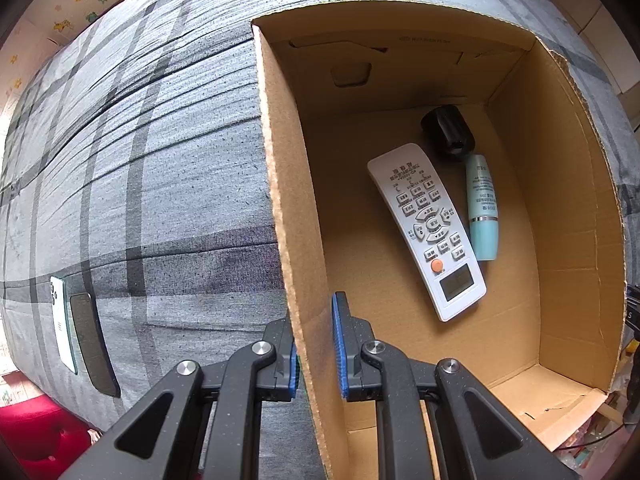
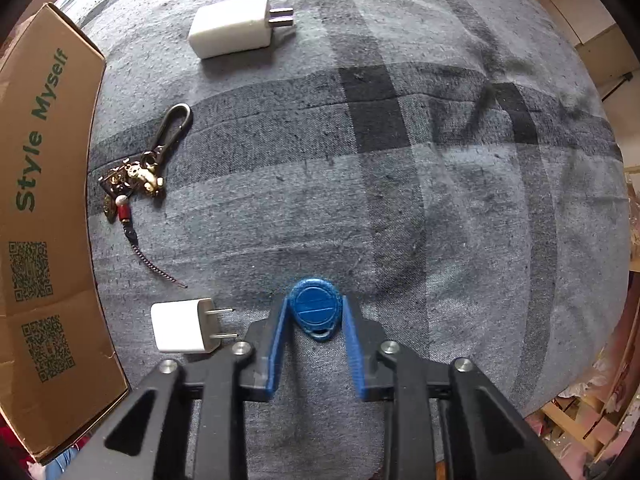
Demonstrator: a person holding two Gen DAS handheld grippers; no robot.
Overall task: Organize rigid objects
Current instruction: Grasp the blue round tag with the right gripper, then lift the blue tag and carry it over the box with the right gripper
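Note:
My left gripper [image 1: 316, 320] points down, shut on the left wall of an open cardboard box [image 1: 280, 160], one pad on each side of the wall. Inside the box lie a white remote [image 1: 428, 228], a teal tube [image 1: 482, 208] and a black cap-like object [image 1: 448, 132]. My right gripper [image 2: 316, 302] points down at the grey plaid bedcover [image 2: 440, 200]. Its blue pads [image 2: 280, 336] press both sides of a blue key fob [image 2: 316, 308] that lies flat on the cloth.
A small white charger [image 2: 186, 326] lies just left of the right gripper. A keychain with a clip [image 2: 136, 176] and a bigger white charger [image 2: 236, 32] lie further off. The printed box side [image 2: 44, 200] stands at the left. Two phones [image 1: 62, 320] lie left of the box.

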